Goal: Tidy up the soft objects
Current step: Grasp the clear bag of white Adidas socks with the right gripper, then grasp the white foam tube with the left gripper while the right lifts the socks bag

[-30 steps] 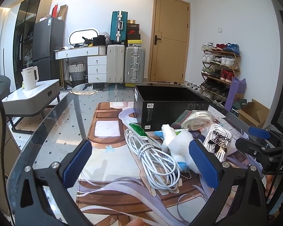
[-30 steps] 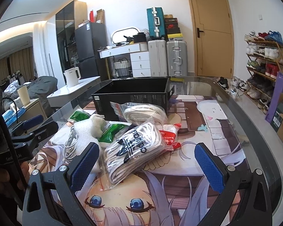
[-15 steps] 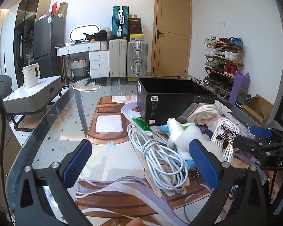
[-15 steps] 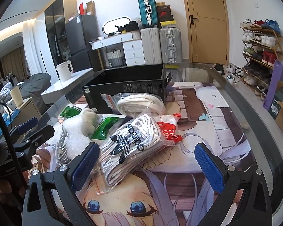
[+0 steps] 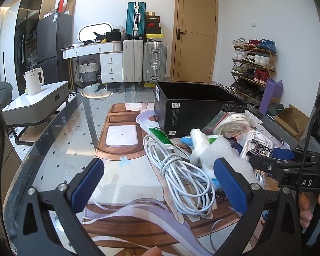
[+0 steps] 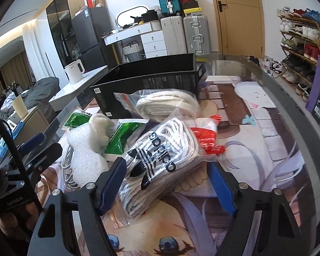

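Behind the glass table [image 5: 59, 132] I see a door, suitcases and a shoe rack, and the table top carries a printed cartoon mat [image 6: 256, 140]. My right gripper [image 6: 167, 184] has its blue fingers [image 6: 112, 182] narrowed around the clear bag of Adidas socks [image 6: 160, 157]; both pads are at the bag's sides, but I cannot tell if they really press it. My left gripper [image 5: 157, 188] is wide open and holds nothing; between its fingers lies the coiled white cable [image 5: 181, 177], with a white foam piece [image 5: 221, 151] just beside its right finger. Taking the black box [image 5: 194, 108] as landmark, the sock bag lies in front of it, and a second bag with a white roll [image 6: 166, 104] touches its front wall.
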Tool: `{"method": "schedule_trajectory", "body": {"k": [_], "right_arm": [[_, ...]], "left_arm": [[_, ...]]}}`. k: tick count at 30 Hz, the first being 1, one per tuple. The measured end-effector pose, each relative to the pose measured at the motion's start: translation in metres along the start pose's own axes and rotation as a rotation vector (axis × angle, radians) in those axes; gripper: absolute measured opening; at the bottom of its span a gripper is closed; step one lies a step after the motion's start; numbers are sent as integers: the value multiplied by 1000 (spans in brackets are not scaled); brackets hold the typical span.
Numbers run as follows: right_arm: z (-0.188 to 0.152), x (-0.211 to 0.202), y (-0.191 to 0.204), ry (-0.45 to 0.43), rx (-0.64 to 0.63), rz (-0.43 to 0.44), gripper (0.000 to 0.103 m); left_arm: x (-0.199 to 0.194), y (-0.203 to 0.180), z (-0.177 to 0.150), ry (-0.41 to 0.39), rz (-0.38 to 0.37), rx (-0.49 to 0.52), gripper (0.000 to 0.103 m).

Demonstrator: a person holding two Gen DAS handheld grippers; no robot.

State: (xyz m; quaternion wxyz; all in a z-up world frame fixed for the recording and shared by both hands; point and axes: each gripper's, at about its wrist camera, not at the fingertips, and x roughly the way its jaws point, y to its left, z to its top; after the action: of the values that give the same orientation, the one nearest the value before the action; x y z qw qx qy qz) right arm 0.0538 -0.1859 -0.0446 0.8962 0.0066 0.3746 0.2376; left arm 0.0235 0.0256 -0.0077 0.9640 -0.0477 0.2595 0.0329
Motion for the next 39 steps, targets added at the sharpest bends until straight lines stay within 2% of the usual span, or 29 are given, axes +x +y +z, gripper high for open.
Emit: {"method": "schedule_trajectory", "body": {"k": [3,8,12,17,26,39], "right_arm": [[2,5,2,13,8,35,67],[2,1,1,0,6,70,50],[1,-6,-2,-35,-3,93,36],[1,-21,1,-99,-36,91,23],[1,-46,-1,-180,-70,72,18],[-8,-72,-26,-214,-40,28,18]], "left_arm": [[0,0,1,3,-3,0,103],[1,0,0,3,-1,1,103],[1,-2,1,6,-3,2,103],[-2,-5,2,6,-13,7,103],[-10,-19,6,9,-56,31,103],[-12,-47,9,39,-185,80,102]]}}
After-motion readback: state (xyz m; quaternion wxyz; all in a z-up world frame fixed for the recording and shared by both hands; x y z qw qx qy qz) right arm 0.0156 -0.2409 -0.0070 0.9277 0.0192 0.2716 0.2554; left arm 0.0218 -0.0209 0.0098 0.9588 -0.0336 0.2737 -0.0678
